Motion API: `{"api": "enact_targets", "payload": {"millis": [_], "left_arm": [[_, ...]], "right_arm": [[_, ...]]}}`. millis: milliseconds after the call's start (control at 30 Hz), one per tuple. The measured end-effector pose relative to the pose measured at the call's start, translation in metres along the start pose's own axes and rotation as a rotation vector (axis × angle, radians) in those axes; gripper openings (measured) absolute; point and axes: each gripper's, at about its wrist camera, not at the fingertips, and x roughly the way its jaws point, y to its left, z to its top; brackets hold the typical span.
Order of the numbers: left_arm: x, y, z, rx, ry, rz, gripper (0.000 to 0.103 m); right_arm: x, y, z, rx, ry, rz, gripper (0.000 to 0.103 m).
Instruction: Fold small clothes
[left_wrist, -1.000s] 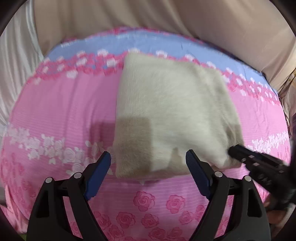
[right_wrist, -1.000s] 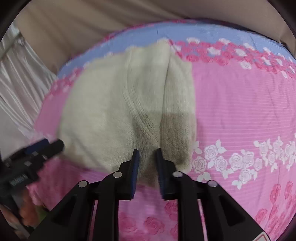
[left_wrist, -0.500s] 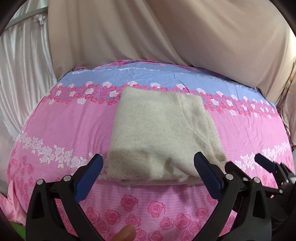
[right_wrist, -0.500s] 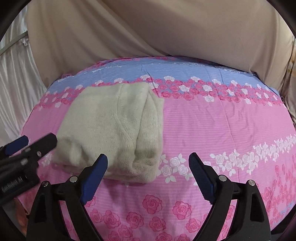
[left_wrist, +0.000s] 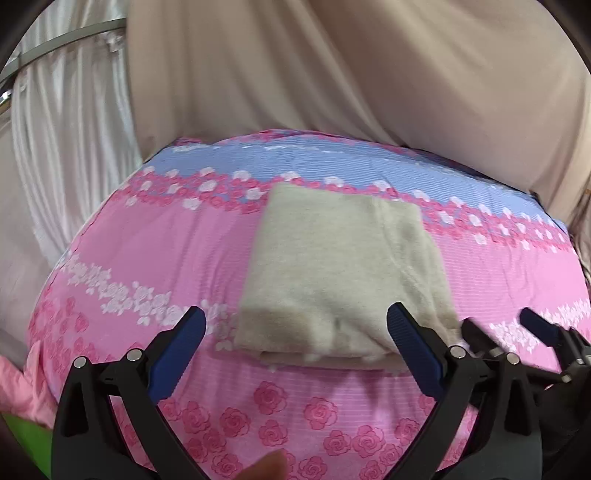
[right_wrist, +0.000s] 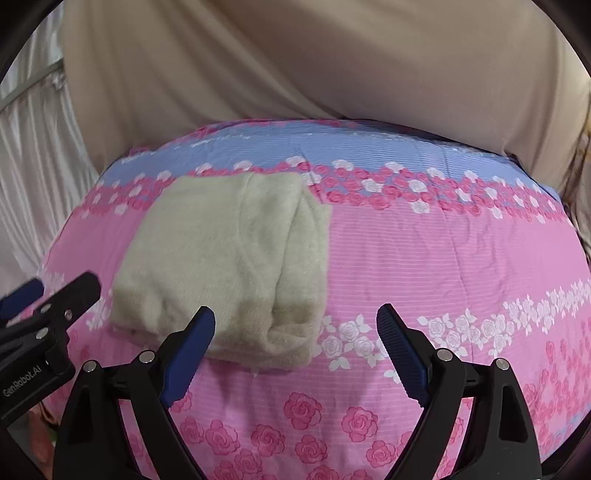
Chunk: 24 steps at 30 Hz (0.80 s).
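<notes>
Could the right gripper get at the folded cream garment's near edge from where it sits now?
Probably yes. The right gripper is open and empty, the cream garment lies just ahead on the pink bedsheet, and nothing lies between them.

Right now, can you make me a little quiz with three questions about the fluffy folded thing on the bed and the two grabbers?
1. True or false: the cream knit garment lies folded on the pink rose-print bedspread.
2. Which is holding the garment? A) left gripper B) right gripper C) neither
3. Fill in: the stripe of the bedspread behind the garment is ____.

Key:
1. True. It is a neat flat bundle.
2. C. Both grippers stand open, clear of the cloth.
3. Blue.
</notes>
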Motion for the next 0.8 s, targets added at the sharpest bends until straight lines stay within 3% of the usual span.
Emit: {"api": "enact_targets", "payload": {"millis": [300,800], "left_arm": [[0.007,0.003,-0.003,-0.024,0.041,0.033,0.096],[0.008,-0.003,-0.003,0.01,0.015,0.078,0.095]], "right_arm": [[-0.005,0.007,0.004,-0.028,-0.019,0.016,0.087],[-0.004,0.011,0.002,-0.033,-0.016,0.002,0.087]]}}
